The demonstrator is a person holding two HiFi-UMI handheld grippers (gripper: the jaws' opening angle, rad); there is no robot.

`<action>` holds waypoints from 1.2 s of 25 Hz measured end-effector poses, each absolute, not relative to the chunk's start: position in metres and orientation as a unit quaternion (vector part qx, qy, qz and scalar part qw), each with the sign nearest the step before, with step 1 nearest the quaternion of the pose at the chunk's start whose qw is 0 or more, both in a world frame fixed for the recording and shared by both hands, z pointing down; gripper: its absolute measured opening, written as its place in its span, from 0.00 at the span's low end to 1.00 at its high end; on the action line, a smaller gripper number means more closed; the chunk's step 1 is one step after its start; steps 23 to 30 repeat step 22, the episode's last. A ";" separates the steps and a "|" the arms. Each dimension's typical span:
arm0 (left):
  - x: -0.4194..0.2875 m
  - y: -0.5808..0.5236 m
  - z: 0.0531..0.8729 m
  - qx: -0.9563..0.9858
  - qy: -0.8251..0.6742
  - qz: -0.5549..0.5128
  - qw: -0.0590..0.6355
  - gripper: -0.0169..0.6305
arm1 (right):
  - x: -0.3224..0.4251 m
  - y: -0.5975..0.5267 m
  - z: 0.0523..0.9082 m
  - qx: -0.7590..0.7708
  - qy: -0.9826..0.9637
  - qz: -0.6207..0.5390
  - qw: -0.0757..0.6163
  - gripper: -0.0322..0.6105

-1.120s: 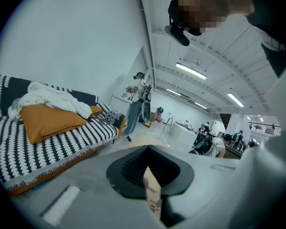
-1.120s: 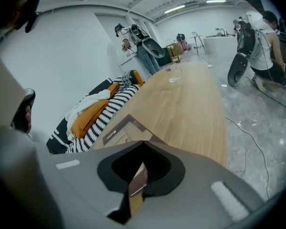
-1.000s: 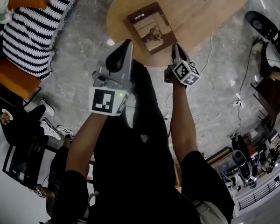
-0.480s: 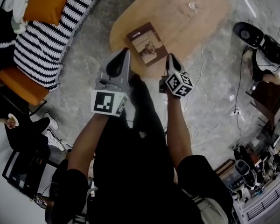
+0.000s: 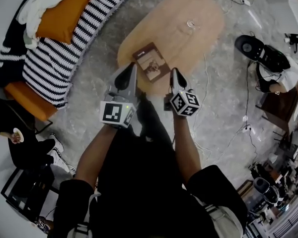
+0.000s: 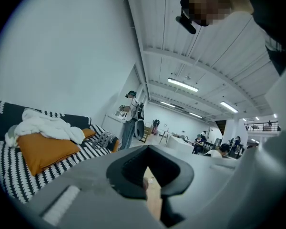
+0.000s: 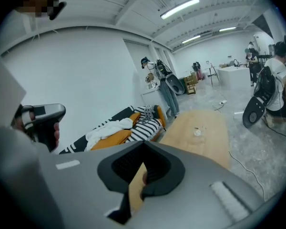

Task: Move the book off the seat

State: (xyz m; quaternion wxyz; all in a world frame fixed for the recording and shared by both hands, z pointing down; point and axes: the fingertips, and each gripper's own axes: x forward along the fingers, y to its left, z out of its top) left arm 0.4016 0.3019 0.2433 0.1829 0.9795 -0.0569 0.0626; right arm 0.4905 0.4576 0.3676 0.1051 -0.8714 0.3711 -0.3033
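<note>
**Book lies on the table, off the seat; both grippers empty**

The book [image 5: 151, 63] lies flat, cover up, on the near end of the oval wooden table [image 5: 198, 9]. It is well apart from the striped sofa [image 5: 59, 63], with bare floor between the two. The sofa carries an orange cushion [image 5: 64, 11] and a crumpled white cloth [image 5: 42, 4], and no book shows anywhere on its seat. Judged from this, the move the task asks for is done: the book rests on another surface, it lies wholly on the tabletop, close to the near edge but not over it, and nothing is touching it.

The left gripper [image 5: 132, 66] and the right gripper [image 5: 174, 72] hang side by side in front of the person, on the near side of the table and clear of the book. In the left gripper view the jaws stand together, with only a thin sliver of the tabletop seen between the pads and nothing held. The right gripper view shows the same: jaws closed on nothing, the table and the sofa lying far beyond them.

Nothing seems left of the task itself. One small clear object [image 5: 190, 24] sits further along the table; what it is cannot be told, and it has no part in the job.
</note>
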 end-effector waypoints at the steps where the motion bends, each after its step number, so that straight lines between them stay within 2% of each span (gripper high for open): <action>1: 0.399 0.302 0.238 0.980 -0.056 0.061 0.181 0.04 | 0.488 0.457 0.357 -0.872 0.374 -0.296 0.105 0.06; 7: 0.385 0.305 0.208 0.985 -0.053 0.044 0.156 0.04 | 0.473 0.461 0.296 -0.872 0.390 -0.259 0.144 0.06; 14: 0.375 0.307 0.181 0.987 -0.053 0.024 0.149 0.04 | 0.456 0.452 0.248 -0.874 0.413 -0.219 0.129 0.06; 30: 0.371 0.323 0.176 0.989 -0.039 0.021 0.143 0.04 | 0.447 0.449 0.228 -0.869 0.428 -0.208 0.133 0.06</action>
